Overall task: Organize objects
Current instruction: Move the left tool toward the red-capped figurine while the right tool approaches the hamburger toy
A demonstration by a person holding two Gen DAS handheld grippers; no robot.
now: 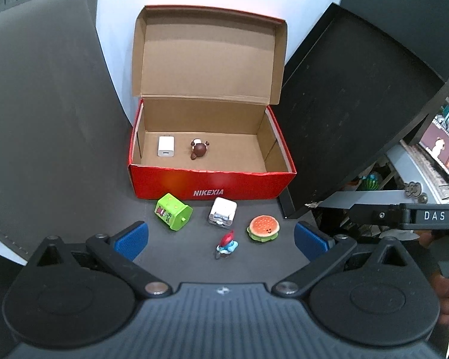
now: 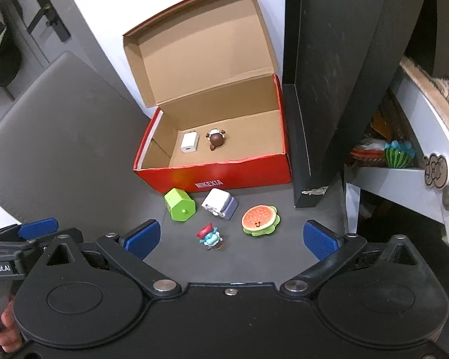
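Toys lie scattered on the dark grey surface (image 1: 194, 257) in front of the red cardboard shoebox (image 1: 212, 184), whose lid stands open against the white wall. Inside that box, near its left end, you have a white square charger plug (image 1: 165, 146) and, just beside it to the right, a small brown round figurine (image 1: 199, 149); the two are apart.

Outside, close to the box's front wall, the lime-green barrel-shaped toy (image 1: 173, 211) lies tipped on its side, and the white boxy toy with a grey base (image 1: 222, 211) sits to its right. Nearer to you, the orange plush burger with a smiling face (image 1: 263, 228) rests to the right, and the little blue figurine with a red hat (image 1: 227, 244) lies between it and your left claw (image 1: 221, 240).

Your left claw hangs over the surface with its blue pads spread wide, holding nothing. Your right claw (image 2: 232, 237) is likewise wide open and empty, with the blue figurine between its pads but touching neither. A black panel (image 2: 320, 89) leans up beside the box's right end.
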